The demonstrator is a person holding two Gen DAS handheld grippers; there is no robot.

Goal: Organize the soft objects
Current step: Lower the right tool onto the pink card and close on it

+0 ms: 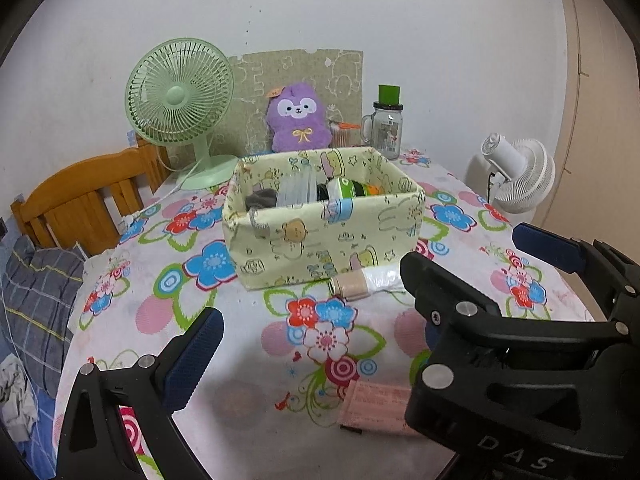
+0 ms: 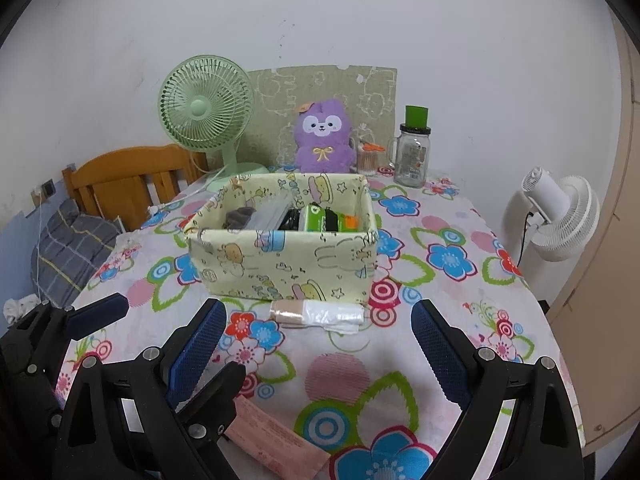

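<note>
Both tools gape wide and hold nothing: the left tool (image 2: pixel 86 330) and the right tool (image 2: pixel 316 356) hover over the bench (image 2: pixel 460 308). A roll (image 2: pixel 316 314) lies just before the fabric box (image 2: pixel 282 264), a pink packet (image 2: pixel 276 440) nearer
</note>
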